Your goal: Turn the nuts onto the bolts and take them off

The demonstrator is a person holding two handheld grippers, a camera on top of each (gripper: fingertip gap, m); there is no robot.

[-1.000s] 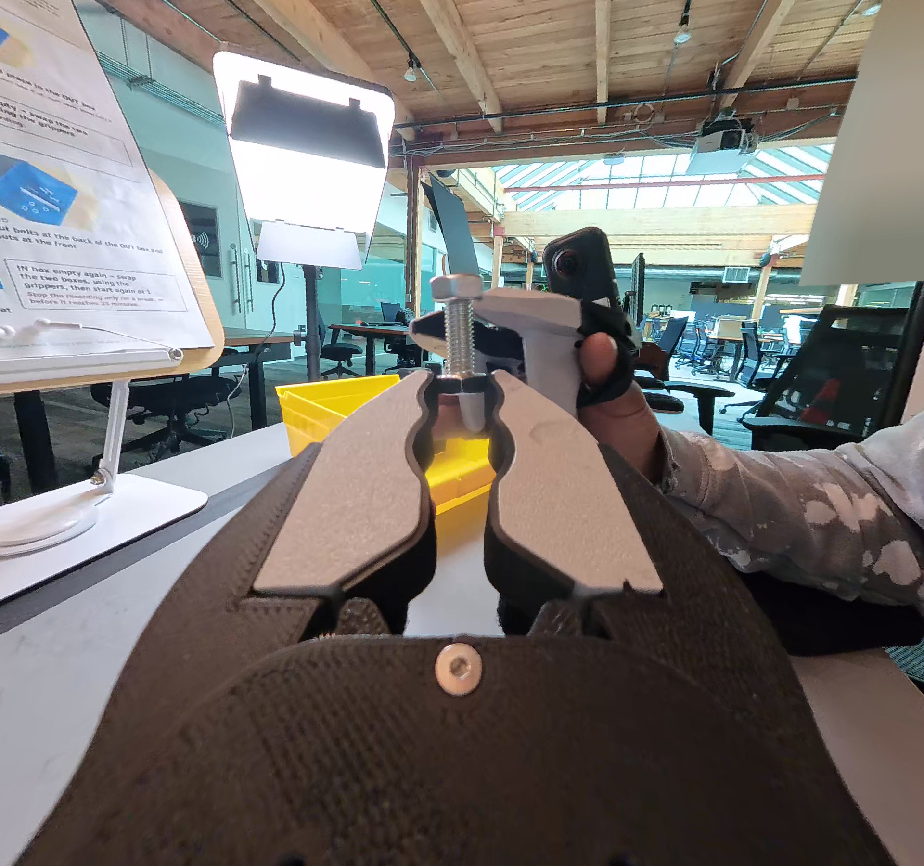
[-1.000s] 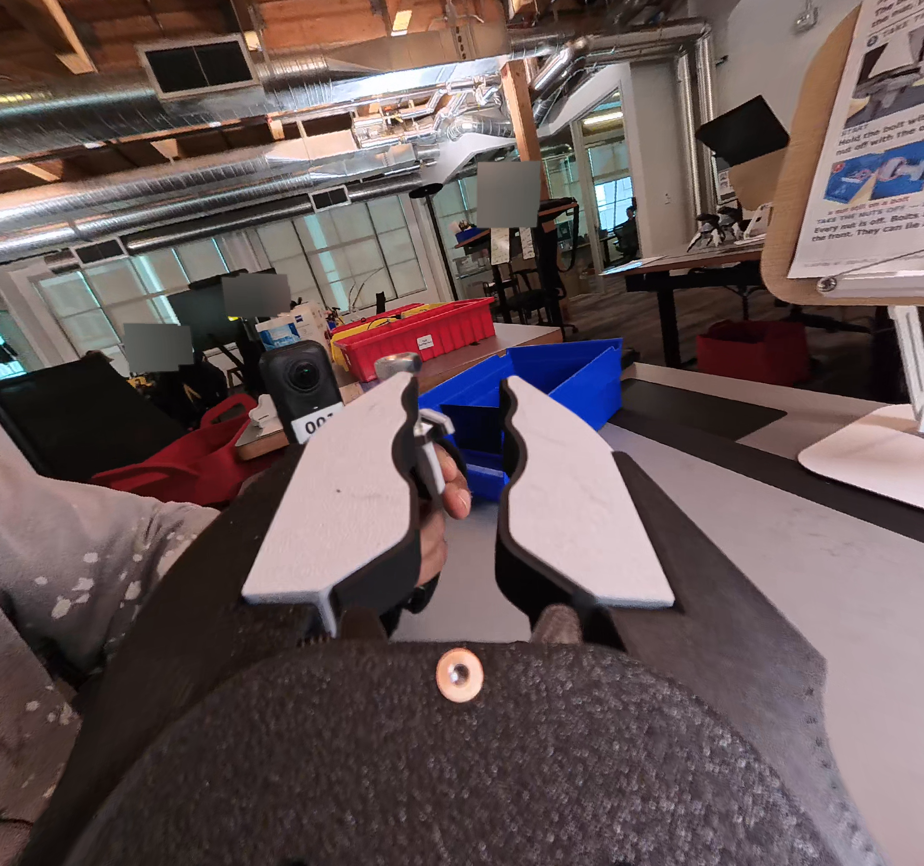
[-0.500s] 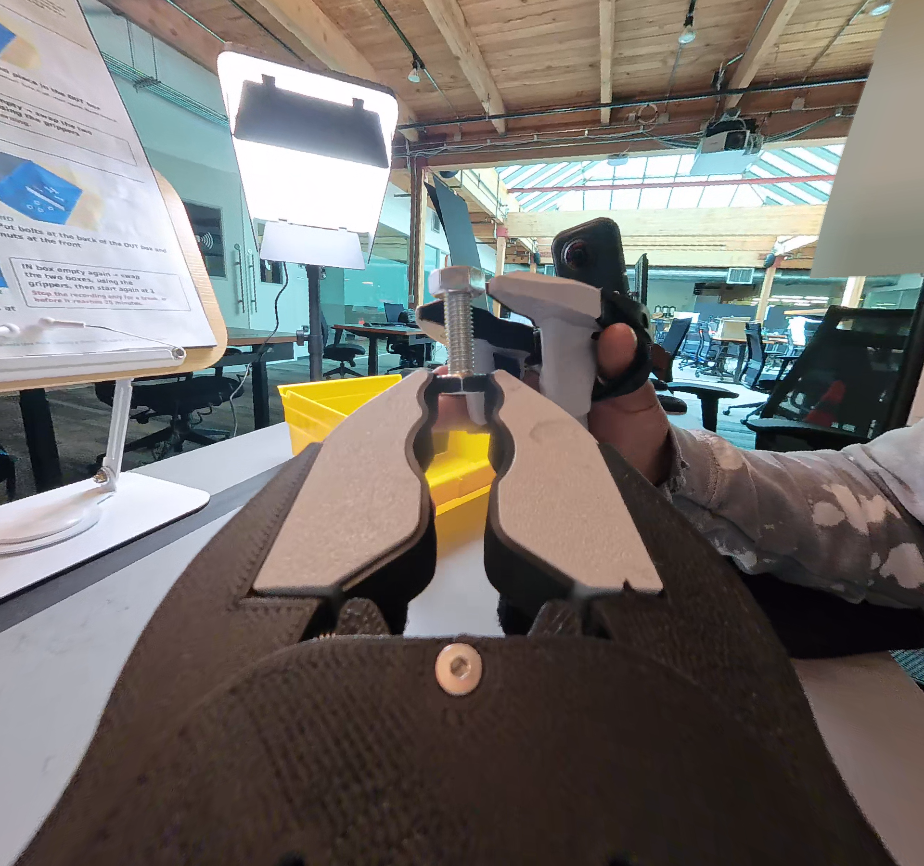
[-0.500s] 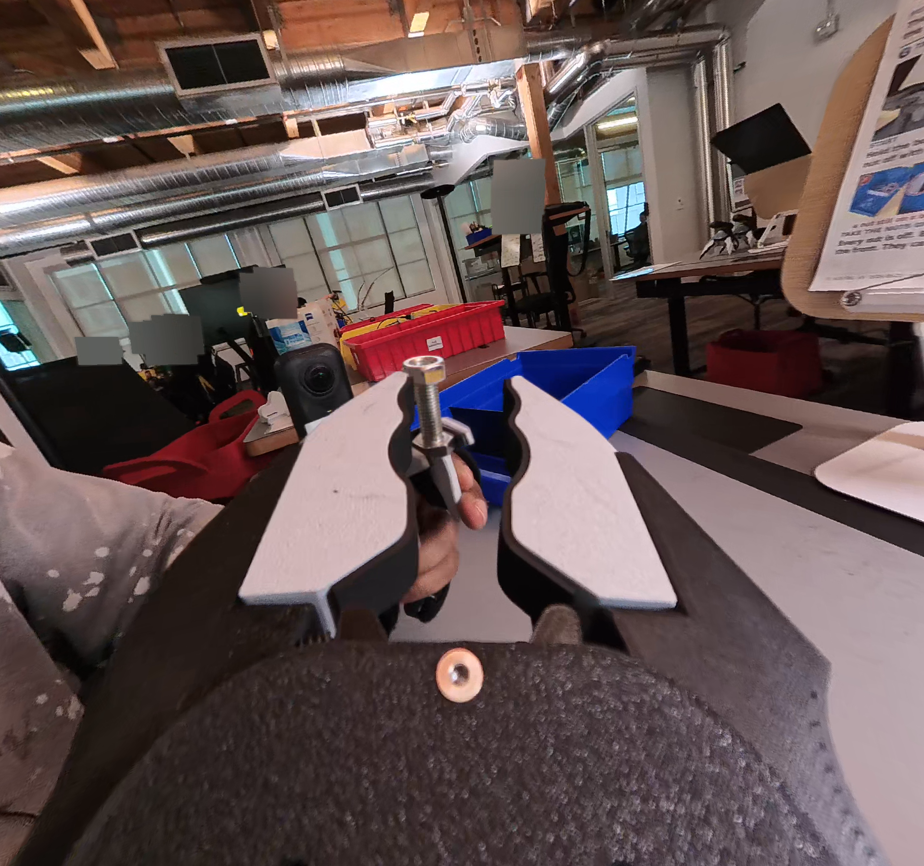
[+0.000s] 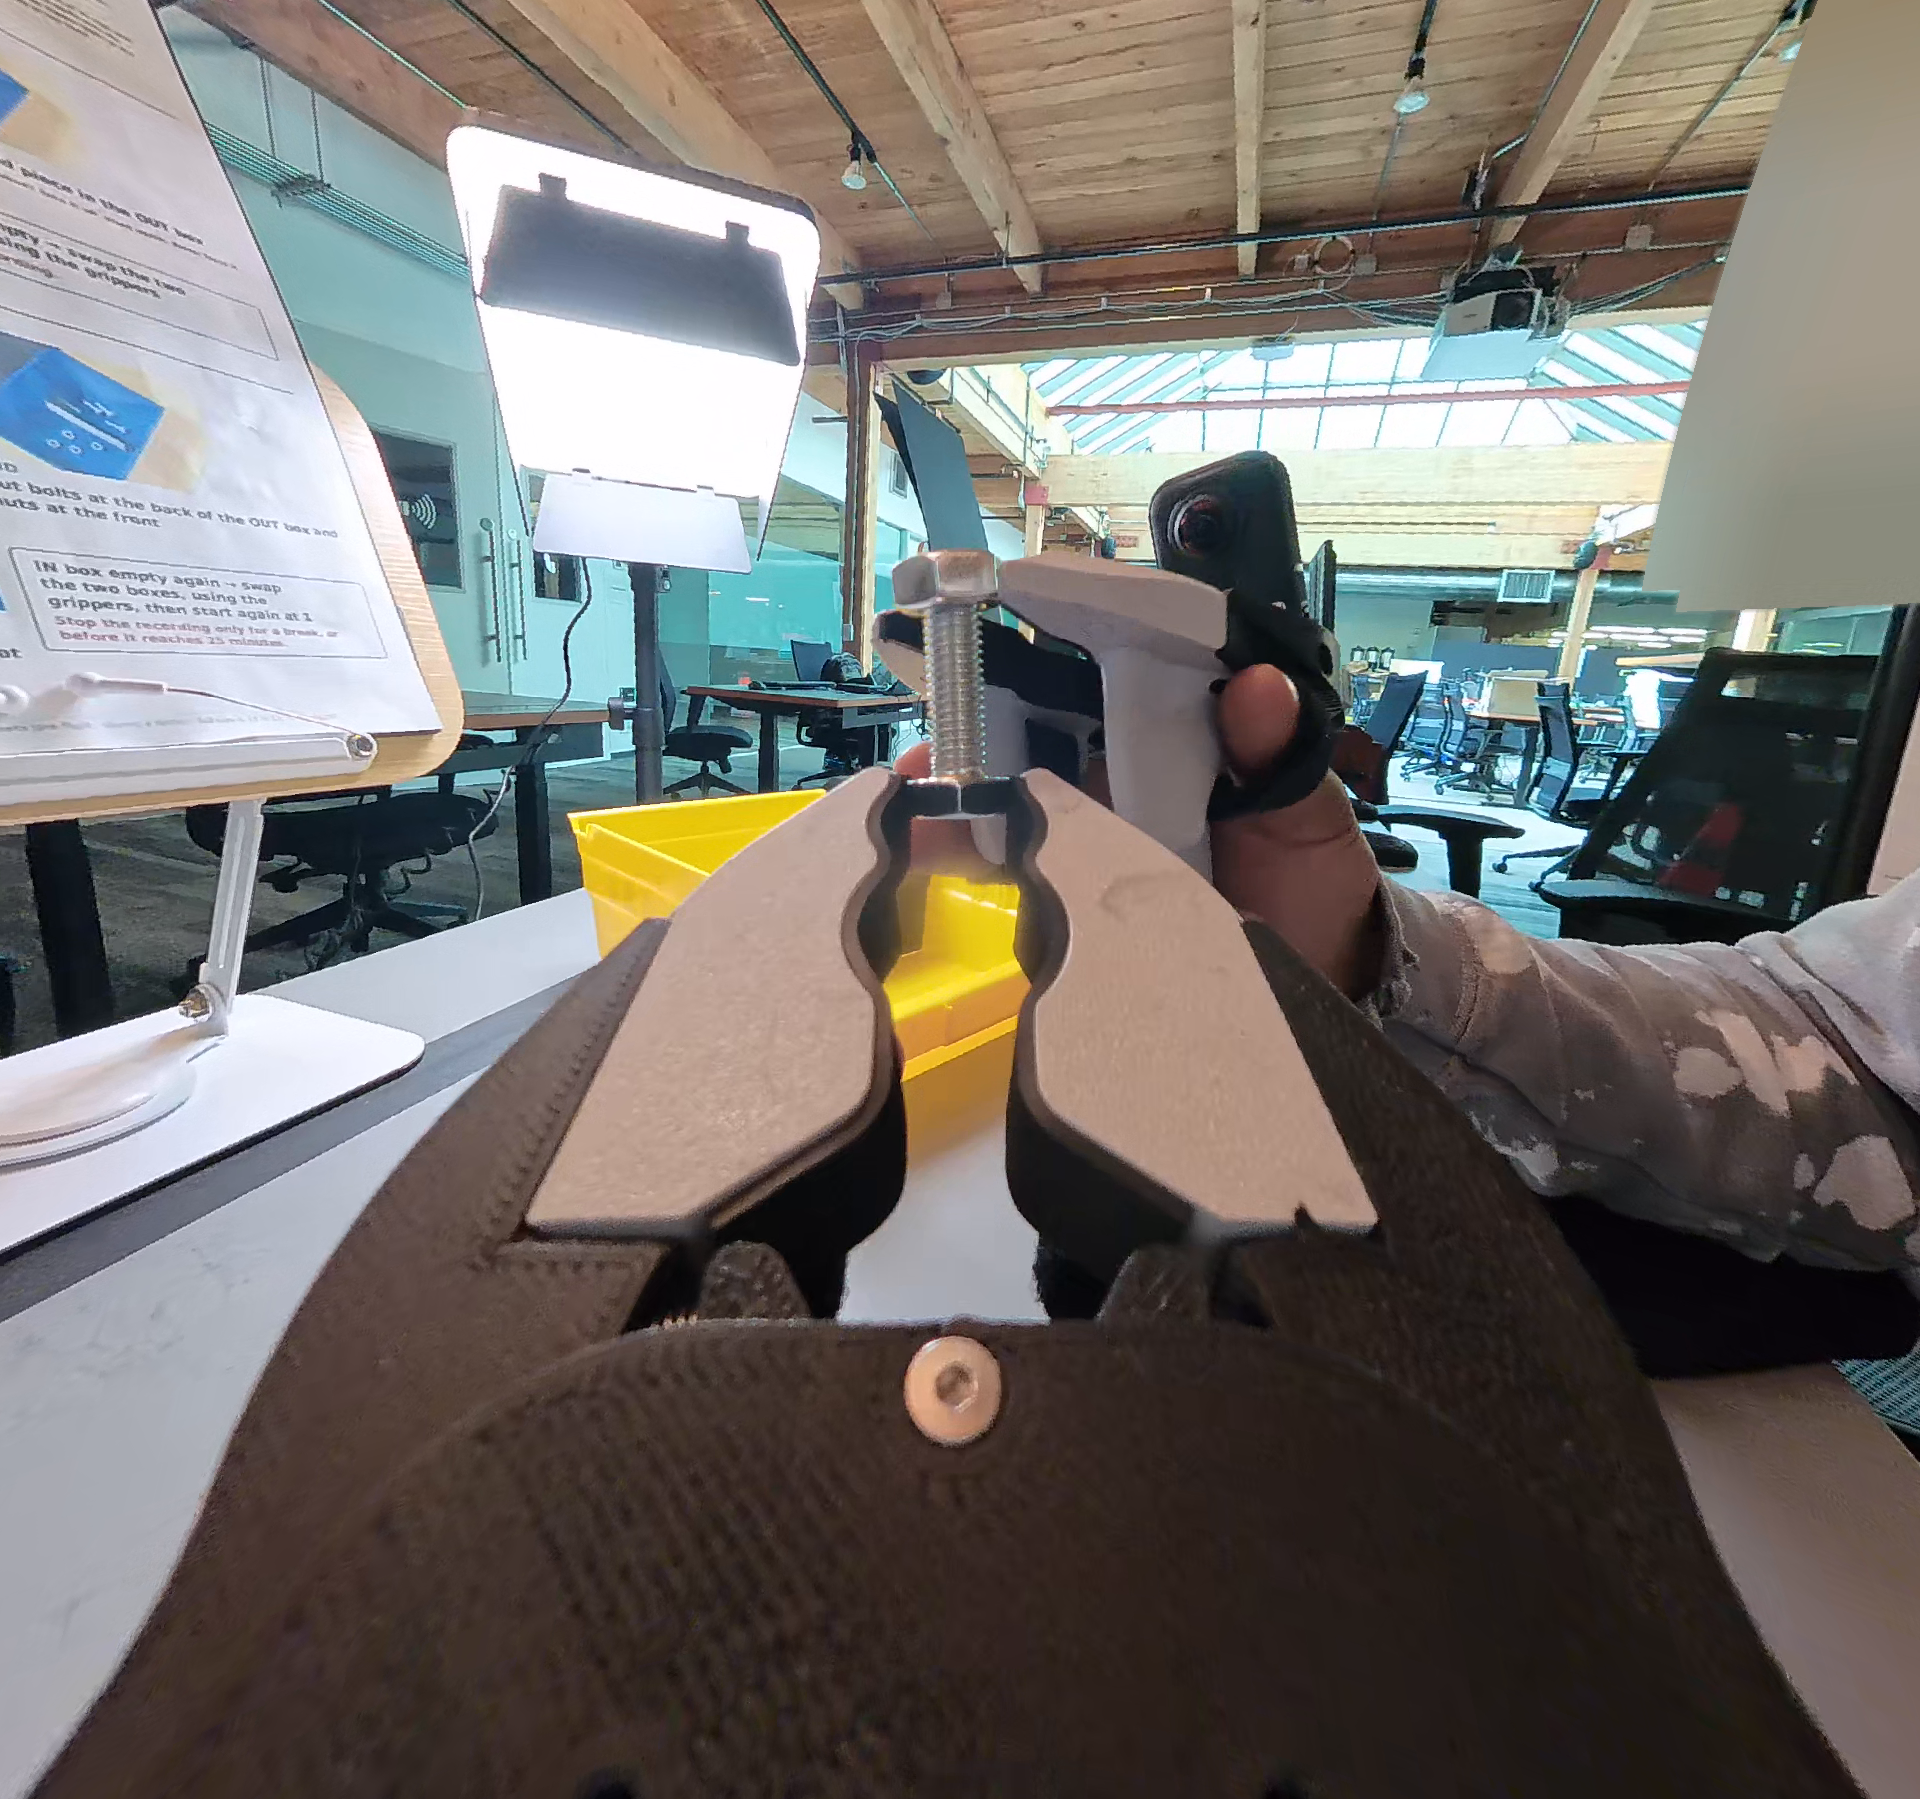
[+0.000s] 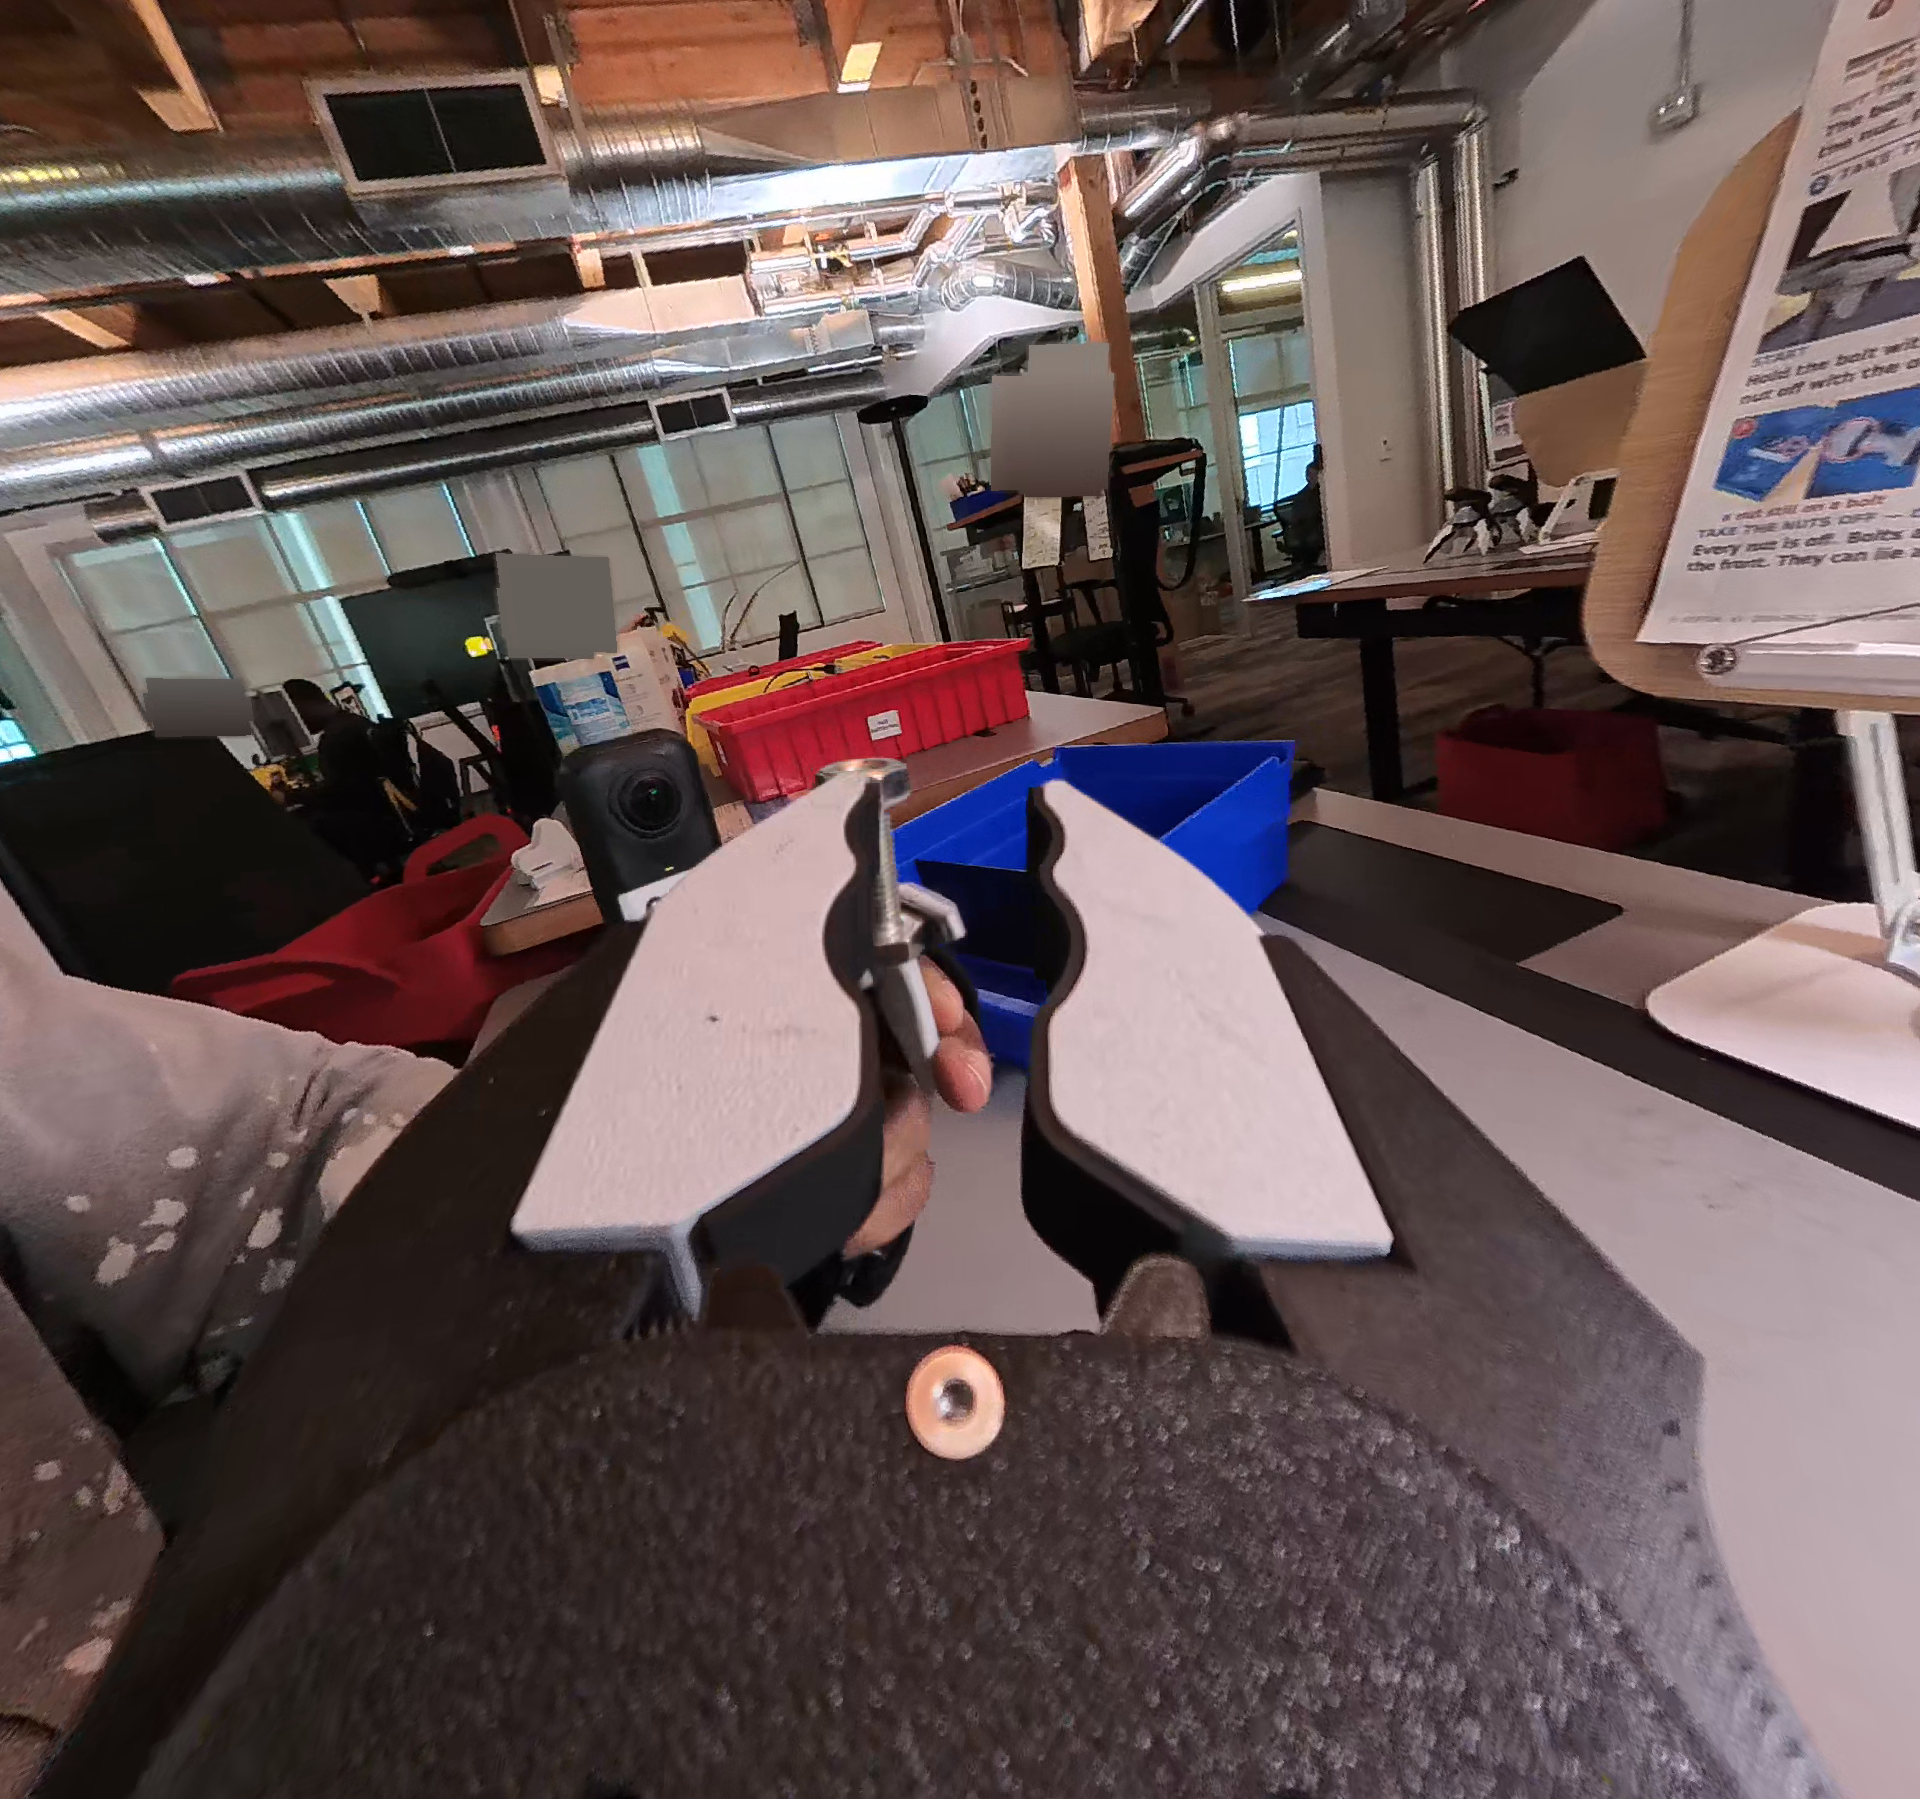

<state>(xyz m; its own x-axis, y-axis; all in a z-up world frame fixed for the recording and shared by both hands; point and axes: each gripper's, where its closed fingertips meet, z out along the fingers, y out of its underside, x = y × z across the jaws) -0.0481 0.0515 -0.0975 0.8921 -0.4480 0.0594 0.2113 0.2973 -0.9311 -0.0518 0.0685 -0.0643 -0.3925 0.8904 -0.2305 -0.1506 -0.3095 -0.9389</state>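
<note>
In the left wrist view my left gripper is shut on a small dark nut at its fingertips. A silver bolt stands upright out of the nut, hex head on top. My right gripper reaches in from behind at head height, one finger on each side of the bolt. In the right wrist view my right gripper is open. The bolt leans close to the inside of its left finger, with the nut low on the thread, held by the left gripper's fingers.
A yellow bin stands on the grey table behind the left gripper. A blue bin stands behind the right gripper. An instruction sheet on a white stand is at the table's side. A person's sleeve crosses at the right. The tips of both grippers are at nearly the same place.
In the right wrist view the bolt came out from behind the left finger into the gap and now leans. The right gripper has swung around the bolt. The left gripper stayed shut on the nut.
</note>
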